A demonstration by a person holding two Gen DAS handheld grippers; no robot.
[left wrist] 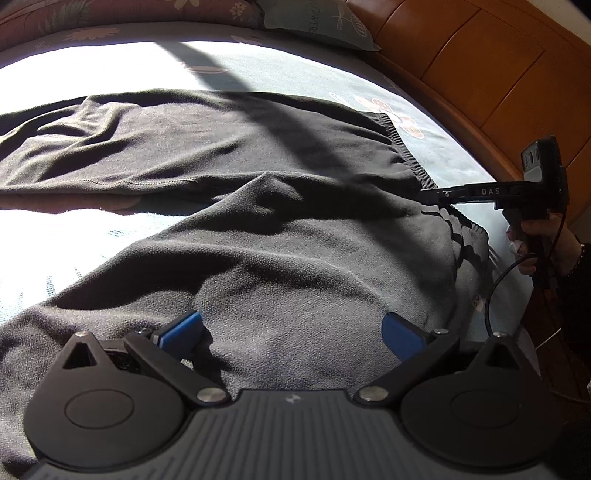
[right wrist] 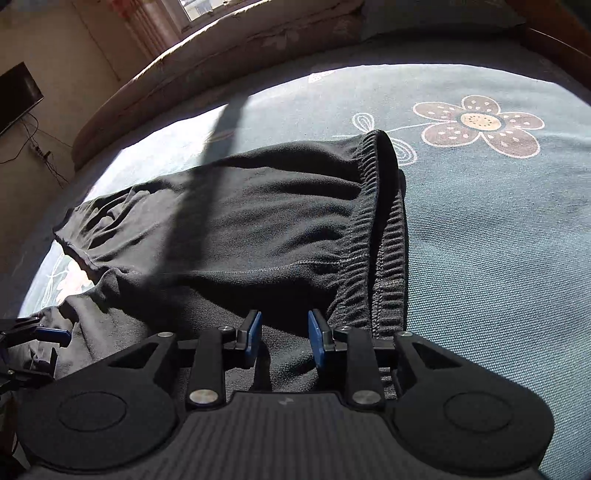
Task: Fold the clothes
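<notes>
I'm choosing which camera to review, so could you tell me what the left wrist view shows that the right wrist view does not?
Only the left wrist view shows the person's hand holding the right claw's handle, the wooden headboard and a pillow. Only the right wrist view shows the window, the dark screen on the wall and the brown flower print. Both show the black trousers with their ribbed waistband spread on the sunlit bedsheet, and both claws.

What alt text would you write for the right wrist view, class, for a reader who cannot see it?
Black fleece trousers lie on a grey-blue bedspread printed with a brown flower, their ribbed elastic waistband nearest the camera. The right gripper hovers over the trousers, its blue-padded jaws slightly apart with nothing between them.
</notes>
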